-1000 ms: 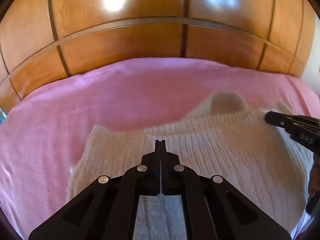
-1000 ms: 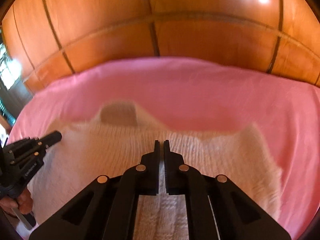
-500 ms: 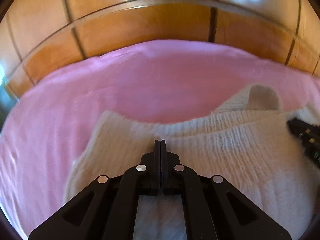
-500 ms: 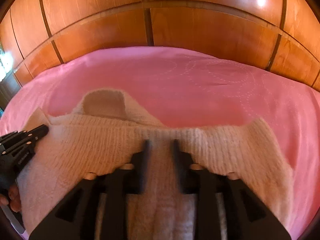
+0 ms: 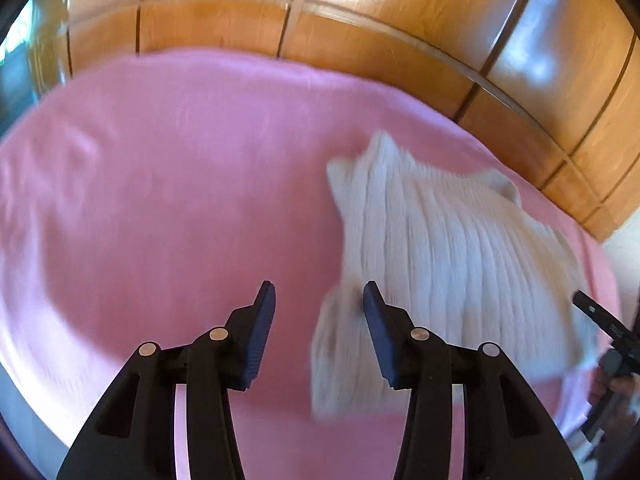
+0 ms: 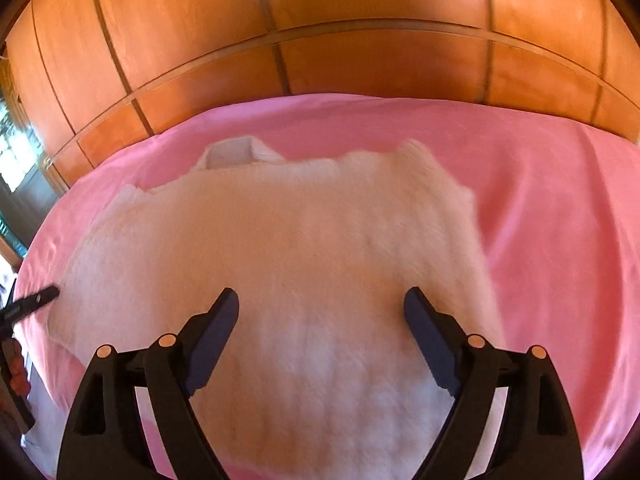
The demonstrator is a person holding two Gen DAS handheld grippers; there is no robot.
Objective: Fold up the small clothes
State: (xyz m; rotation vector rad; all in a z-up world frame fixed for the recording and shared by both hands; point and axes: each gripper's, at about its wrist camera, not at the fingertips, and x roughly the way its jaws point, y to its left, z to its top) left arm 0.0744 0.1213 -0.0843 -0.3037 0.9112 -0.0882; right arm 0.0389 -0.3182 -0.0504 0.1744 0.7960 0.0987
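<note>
While both tools hang over the bed (image 6: 560, 208), the white knit sweater (image 6: 288, 264) lies flat on the pink cover, collar toward the wooden headboard (image 6: 360, 20). Right gripper (image 6: 322, 316), jaws spread wide and holding nothing, sits directly above the garment's middle, so it looks the nearer one for the next fold. Left gripper (image 5: 318, 304) is spread too, empty, off the sweater's left edge with only its right finger over the knit. From there the sweater (image 5: 448, 264) runs away to the right, its ribs pointing toward the headboard.
</note>
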